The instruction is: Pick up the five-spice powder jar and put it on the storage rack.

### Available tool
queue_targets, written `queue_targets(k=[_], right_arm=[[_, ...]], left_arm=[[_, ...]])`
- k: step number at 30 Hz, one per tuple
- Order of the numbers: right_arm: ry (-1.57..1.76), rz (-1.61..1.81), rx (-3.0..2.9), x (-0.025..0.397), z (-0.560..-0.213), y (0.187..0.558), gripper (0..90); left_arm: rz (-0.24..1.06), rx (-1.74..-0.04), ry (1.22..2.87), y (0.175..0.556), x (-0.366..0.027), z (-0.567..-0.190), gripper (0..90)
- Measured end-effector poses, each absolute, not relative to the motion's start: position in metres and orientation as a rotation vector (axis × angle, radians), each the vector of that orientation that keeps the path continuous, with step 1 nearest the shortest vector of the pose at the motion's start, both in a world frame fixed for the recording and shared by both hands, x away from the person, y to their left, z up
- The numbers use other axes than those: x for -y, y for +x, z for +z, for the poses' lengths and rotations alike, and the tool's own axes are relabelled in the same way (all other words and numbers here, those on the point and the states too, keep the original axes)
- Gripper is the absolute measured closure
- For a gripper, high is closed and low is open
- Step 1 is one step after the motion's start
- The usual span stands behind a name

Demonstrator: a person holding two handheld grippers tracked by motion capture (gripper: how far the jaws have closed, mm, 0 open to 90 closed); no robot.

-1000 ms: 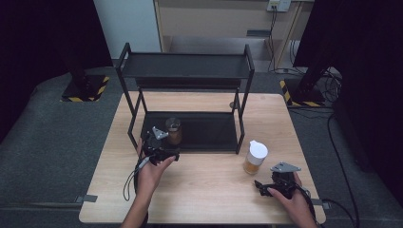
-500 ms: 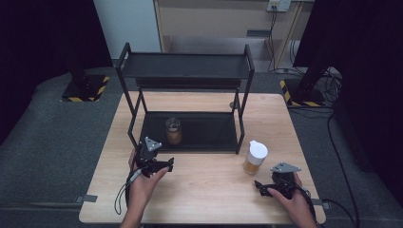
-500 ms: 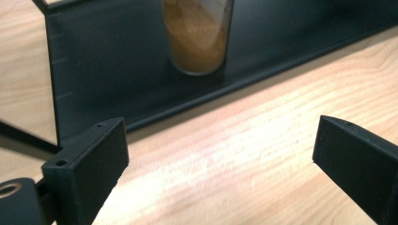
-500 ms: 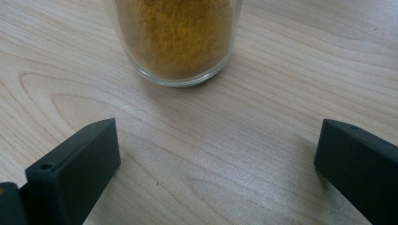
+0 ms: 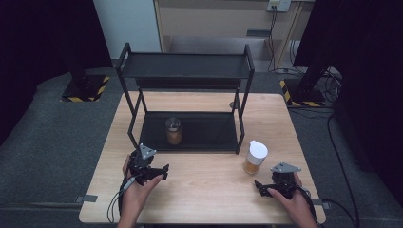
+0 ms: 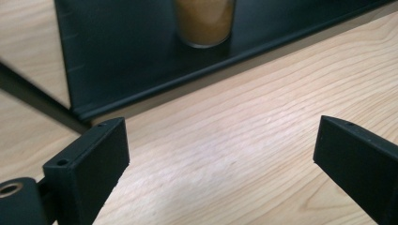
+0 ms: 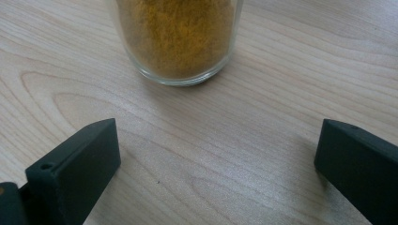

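Wooden table, black rack; one jar shelved.
Both grippers wide open, empty; right gripper should straddle white-lidded jar low, squeeze squarely.

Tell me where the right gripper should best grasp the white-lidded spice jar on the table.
Probably the glass body of the spice jar, below the white lid, coming in level from the person's side. It stands upright, and the right gripper is already open facing it.
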State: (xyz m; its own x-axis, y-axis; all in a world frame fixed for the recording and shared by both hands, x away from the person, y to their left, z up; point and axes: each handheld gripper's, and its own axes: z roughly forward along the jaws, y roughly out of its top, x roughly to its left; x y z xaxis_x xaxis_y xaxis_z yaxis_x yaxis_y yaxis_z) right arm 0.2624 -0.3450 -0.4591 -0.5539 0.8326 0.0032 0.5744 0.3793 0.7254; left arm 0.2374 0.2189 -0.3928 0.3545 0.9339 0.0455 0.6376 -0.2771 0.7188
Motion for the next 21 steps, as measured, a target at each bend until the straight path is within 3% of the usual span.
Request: queue_targets(k=[21], right_arm=[[1.224,0.983,-2.283,0.345,-0.459,0.262,1.5]], left_arm=[[0.592,-1.469,1.934,0.234,-0.258,-0.421,3.7]])
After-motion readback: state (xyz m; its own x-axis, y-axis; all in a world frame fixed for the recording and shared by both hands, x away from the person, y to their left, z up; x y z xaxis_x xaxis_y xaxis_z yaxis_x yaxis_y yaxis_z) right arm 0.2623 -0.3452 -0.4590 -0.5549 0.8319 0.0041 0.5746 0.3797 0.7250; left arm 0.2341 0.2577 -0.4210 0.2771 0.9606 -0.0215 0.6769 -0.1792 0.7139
